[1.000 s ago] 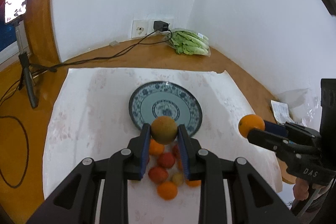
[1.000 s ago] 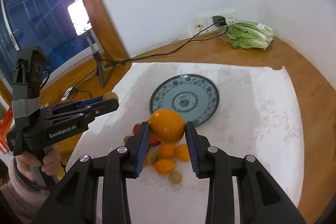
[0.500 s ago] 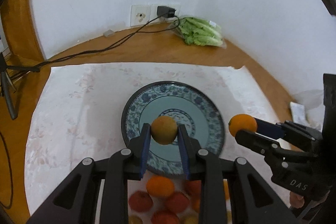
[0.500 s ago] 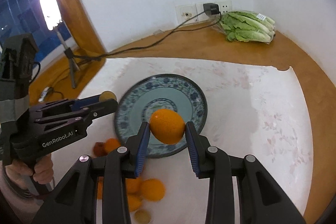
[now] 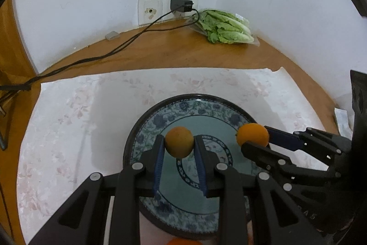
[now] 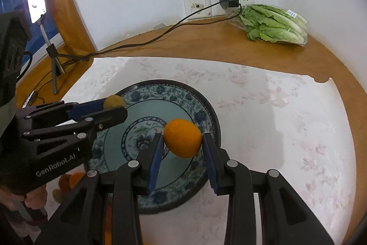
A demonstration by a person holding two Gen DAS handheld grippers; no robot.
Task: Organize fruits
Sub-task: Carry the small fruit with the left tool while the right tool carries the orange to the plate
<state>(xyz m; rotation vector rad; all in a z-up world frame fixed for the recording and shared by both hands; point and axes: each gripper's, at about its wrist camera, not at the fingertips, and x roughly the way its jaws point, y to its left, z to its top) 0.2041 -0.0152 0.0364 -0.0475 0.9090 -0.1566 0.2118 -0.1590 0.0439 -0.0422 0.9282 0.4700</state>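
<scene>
Left wrist view: two fruits held over the plate (image 5: pixel 146 130)
Left gripper (image 5: pixel 179 148) pinches a dull orange fruit (image 5: pixel 179 141); right gripper (image 6: pixel 182 141) clamps a bright orange (image 6: pixel 182 138)

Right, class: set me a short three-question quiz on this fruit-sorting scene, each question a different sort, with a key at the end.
1. True or false: the blue patterned plate already has fruit lying on it.
2. What does the right gripper hold? A) a bright orange B) a banana C) nothing
3. Fill in: the bagged lettuce lies on the wooden surface beside the wall ____.

Key
1. False: both fruits are held above it, the left gripper gripping a duller orange fruit.
2. A
3. socket
</scene>
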